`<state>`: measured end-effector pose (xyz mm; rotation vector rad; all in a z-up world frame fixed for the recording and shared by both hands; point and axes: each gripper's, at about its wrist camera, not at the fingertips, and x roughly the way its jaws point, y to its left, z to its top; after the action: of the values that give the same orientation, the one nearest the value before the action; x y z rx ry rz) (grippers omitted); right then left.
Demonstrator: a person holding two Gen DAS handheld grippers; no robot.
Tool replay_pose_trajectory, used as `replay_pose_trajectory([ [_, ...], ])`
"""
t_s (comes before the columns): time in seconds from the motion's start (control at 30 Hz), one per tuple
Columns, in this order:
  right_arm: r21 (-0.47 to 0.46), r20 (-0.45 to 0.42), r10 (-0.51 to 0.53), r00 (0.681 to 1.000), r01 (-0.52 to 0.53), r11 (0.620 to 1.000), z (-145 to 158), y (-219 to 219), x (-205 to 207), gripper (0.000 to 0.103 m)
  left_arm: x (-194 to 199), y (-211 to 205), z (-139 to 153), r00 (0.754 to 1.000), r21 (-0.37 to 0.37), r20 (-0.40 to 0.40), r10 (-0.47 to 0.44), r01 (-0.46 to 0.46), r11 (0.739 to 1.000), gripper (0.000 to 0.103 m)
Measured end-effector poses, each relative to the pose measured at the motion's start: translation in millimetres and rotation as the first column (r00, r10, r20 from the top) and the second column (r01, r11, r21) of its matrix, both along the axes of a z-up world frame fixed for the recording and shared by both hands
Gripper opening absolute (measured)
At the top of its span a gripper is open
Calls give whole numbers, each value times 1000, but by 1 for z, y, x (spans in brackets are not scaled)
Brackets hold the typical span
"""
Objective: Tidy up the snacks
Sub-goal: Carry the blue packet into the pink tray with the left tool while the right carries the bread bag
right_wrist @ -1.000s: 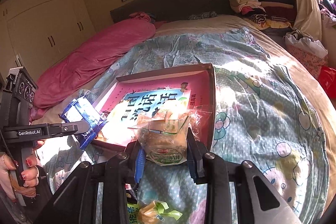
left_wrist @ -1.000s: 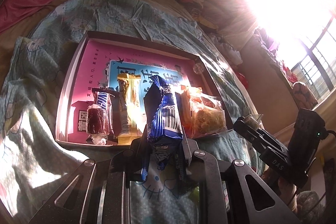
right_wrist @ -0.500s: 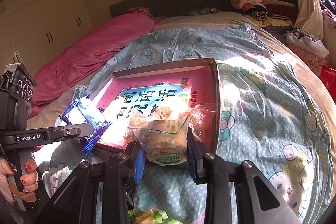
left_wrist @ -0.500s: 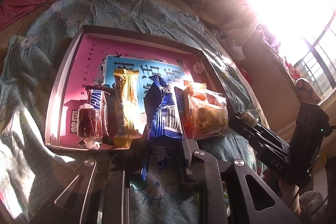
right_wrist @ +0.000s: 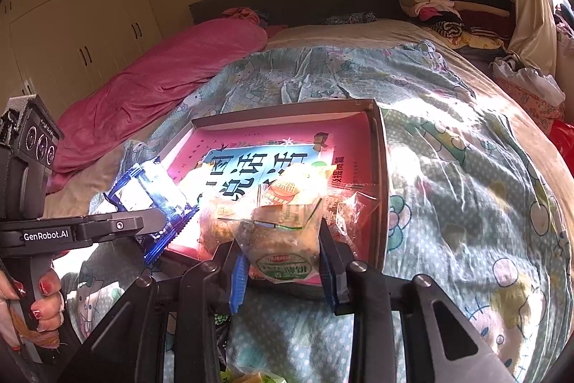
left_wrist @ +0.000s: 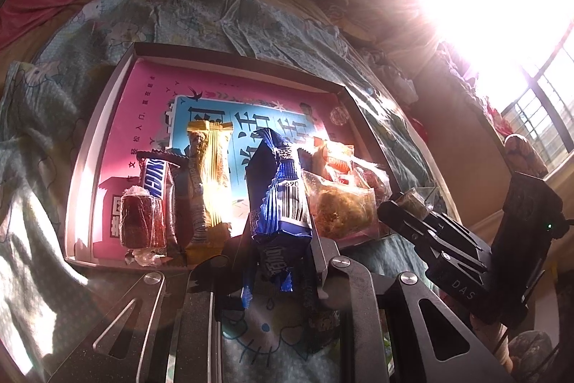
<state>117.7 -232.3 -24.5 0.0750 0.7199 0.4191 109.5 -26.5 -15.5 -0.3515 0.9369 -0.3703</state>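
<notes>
Left gripper (left_wrist: 278,232) clamps blue wrapper (left_wrist: 280,189); right gripper (right_wrist: 283,261) clamps clear bun pack (right_wrist: 283,239). Box (left_wrist: 107,117) near edge crowded: Snickers (left_wrist: 156,182), gold bar (left_wrist: 211,182). Wardrobe (right_wrist: 71,34) only in right view.

place: home bedroom | evidence: bed (right_wrist: 448,167), wardrobe (right_wrist: 82,34), folded clothes (right_wrist: 452,6)

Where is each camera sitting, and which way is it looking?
Left wrist: on the left gripper, looking along its fingers at the blue snack they clamp, the tray and a bright window.
Right wrist: on the right gripper, facing its clear-wrapped cake, the headboard, and a hand.
Shared: tray, blue snack, each other's gripper.
</notes>
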Motion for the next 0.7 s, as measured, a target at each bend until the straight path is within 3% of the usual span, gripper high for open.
replay_pose_trajectory([
  [0.7, -21, 16, 24, 1000, -24, 999, -2, 13, 8, 34, 17, 2, -13, 999, -6, -31, 25, -25, 1000, 23],
])
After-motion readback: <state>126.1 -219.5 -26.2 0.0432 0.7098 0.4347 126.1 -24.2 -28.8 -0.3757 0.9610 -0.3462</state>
